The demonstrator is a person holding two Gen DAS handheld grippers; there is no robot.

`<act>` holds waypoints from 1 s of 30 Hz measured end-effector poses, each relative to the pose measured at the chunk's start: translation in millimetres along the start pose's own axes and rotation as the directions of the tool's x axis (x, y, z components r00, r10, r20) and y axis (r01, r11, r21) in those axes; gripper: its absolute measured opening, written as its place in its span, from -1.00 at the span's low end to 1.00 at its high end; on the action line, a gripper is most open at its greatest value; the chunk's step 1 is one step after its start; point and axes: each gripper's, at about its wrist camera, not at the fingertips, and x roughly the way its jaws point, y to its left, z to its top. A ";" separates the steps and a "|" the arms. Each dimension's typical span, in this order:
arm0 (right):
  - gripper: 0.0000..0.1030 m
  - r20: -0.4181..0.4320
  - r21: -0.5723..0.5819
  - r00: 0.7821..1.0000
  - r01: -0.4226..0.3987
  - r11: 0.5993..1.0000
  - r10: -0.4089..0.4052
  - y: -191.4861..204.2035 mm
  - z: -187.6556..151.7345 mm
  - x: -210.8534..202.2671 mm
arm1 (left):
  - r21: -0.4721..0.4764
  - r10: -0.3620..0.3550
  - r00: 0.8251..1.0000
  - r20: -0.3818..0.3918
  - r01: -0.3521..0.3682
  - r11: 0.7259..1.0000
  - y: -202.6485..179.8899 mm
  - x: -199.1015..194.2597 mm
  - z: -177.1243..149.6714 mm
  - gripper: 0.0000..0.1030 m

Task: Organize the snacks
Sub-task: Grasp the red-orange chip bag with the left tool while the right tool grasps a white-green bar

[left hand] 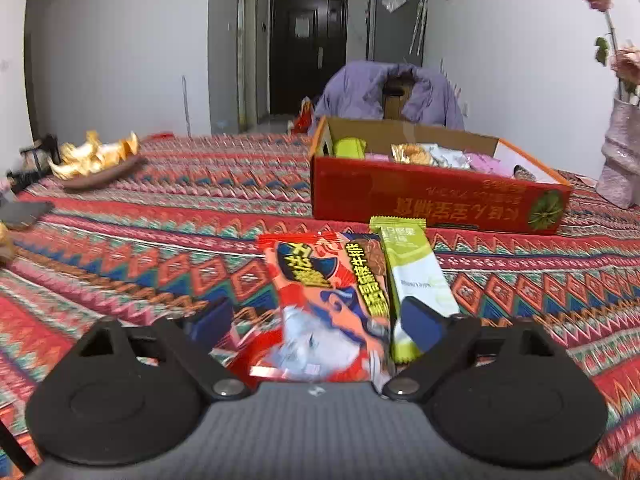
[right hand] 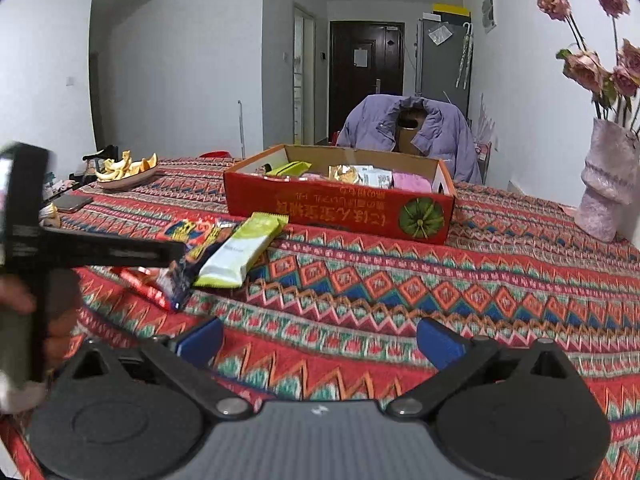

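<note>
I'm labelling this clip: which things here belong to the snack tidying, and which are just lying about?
Job: red snack packet; green snack bar; red box holding snacks; left gripper.
Lying about: vase of flowers; purple jacket; phone; dish.

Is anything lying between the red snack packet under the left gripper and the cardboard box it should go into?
Nothing visible blocks it. The red snack packet lies between the left gripper's open fingers; the green bar lies beside it, and only bare tablecloth separates it from the box.

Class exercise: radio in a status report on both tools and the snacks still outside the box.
Left tool open, straddling red snack packet. Right tool open, empty. Green snack bar beside the packet, both short of red box. Nothing blocking.
</note>
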 end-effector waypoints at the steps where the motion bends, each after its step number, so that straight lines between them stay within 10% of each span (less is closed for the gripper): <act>1: 1.00 -0.005 -0.003 1.000 0.003 1.000 -0.003 1.0 5.2 4.2 | -0.004 -0.004 1.000 -0.018 0.004 1.000 1.1 9.7 1.7 0.70; 13: 0.96 -0.061 0.077 0.992 -0.103 0.992 0.108 17.6 59.2 107.1 | -0.061 -0.094 0.993 -0.070 0.090 0.994 37.1 17.7 8.9 0.20; 22: 0.55 -0.152 0.040 0.979 -0.133 0.990 0.137 74.2 58.6 191.9 | -0.120 0.061 0.997 -0.044 -0.066 0.991 104.4 -37.8 -1.2 0.20; 27: -0.16 -0.121 -0.010 0.989 -0.083 0.996 0.082 80.7 51.7 184.3 | -0.096 0.111 0.993 -0.050 -0.115 0.989 113.4 -44.0 -0.6 0.20; 30: -0.23 -0.121 0.023 0.988 -0.092 0.995 0.094 65.6 47.8 166.8 | -0.094 0.081 0.996 -0.040 -0.085 0.992 104.8 -51.8 0.4 0.20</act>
